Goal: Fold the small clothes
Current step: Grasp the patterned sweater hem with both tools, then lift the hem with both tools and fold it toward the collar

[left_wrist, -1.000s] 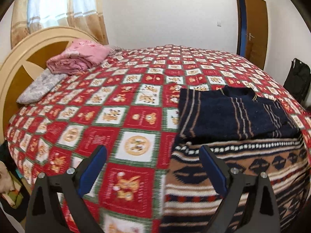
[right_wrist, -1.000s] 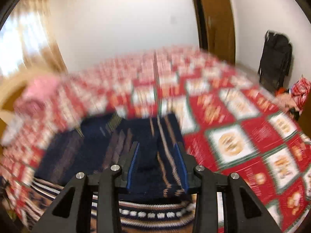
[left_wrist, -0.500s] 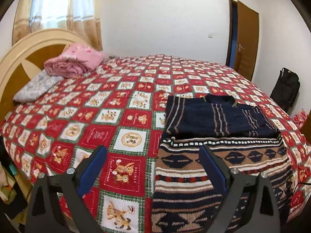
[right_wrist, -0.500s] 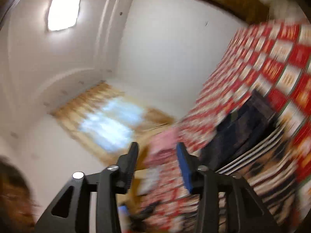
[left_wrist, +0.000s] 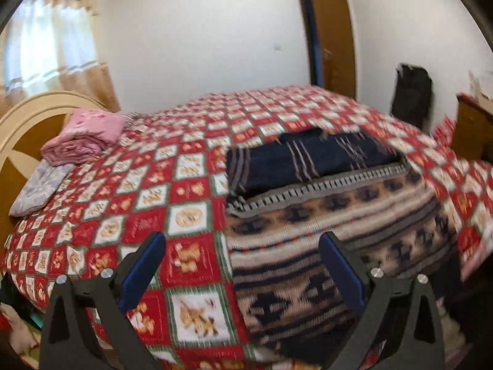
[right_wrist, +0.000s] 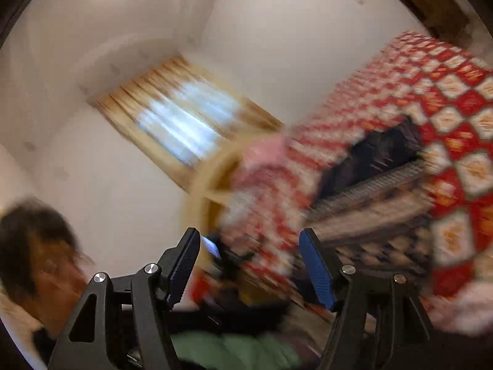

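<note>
On the bed, reading left to right:

Headboard side: a folded pink blanket (left_wrist: 84, 135) rests on a grey pillow (left_wrist: 40, 186) against the curved wooden headboard (left_wrist: 30, 108). Both sit well apart from the work area, which keeps the near half of the bed free for folding.

Bed surface: a red patchwork bedspread (left_wrist: 172, 191) covers the whole bed and serves as the flat support for the garments.

Left gripper (left_wrist: 243, 268): jaws spread wide apart with nothing between them. It hovers off the near edge of the bed, angled down toward the bedspread and the patterned knit, touching neither.

Patterned knit (left_wrist: 332, 237): a brown, cream and navy piece lying flat at the near right of the bed, its lower part draping over the edge. It appears to act as an underlay; whether it is a garment or a throw cannot be told.

Task item: a dark navy striped sweater (left_wrist: 308, 157) lies folded into a compact rectangle on the far part of the patterned knit, touching it. Judged from its squared shape, this fold looks complete.

Right gripper (right_wrist: 249, 265): jaws apart and empty; they have just been opening. The view is tilted and heavily blurred, with the bed off to the right and a person's dark hair (right_wrist: 30, 231) at the lower left.

Likely next step: fetching another small garment. A green cloth (right_wrist: 234, 351) shows below the right gripper, but its nature cannot be confirmed.
</note>
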